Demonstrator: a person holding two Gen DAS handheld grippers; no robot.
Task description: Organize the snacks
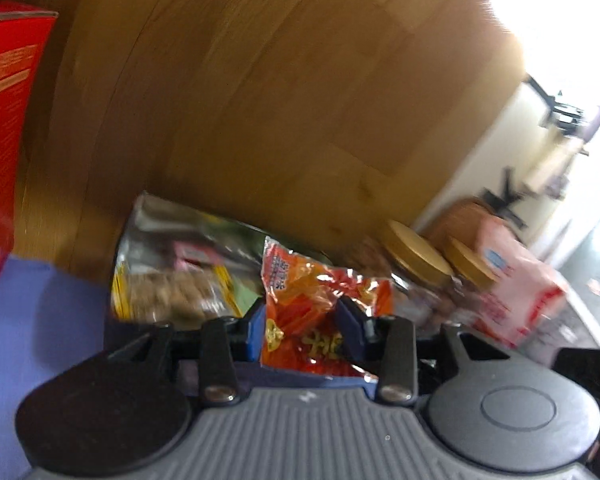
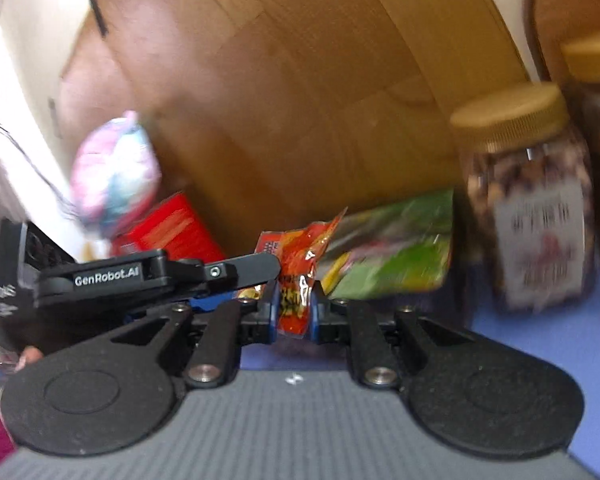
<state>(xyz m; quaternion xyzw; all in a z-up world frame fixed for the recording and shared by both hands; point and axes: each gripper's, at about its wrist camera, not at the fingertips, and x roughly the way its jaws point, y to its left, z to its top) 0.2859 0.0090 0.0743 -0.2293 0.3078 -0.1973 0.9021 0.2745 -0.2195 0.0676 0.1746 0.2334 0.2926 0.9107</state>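
The orange snack packet is seen between the two blue pads of the left tool, and the pads are pressed on its sides, so it is held there in a rather narrow grip. The same orange snack packet is also clamped by the right tool, whose pads are nearly together on the lower edge of the foil. In the right wrist view the left tool is seen coming in from the left side, and its finger touches the packet at its upper part. The packet is thus held by both tools at once, above the blue worktop.

Behind the packet a silver and green snack bag is leaned against the wooden panel; small brown pieces are seen through its window. To the right of it two clear jars with gold lids are placed just beside each other. In the right wrist view the nearer jar is seen to be filled with brown pieces, perhaps nuts, and a white label is put on its front. A red box is standing at the left side, and a white and pink bag is lying beyond the jars. A pink and blue blurred round thing cannot be told.
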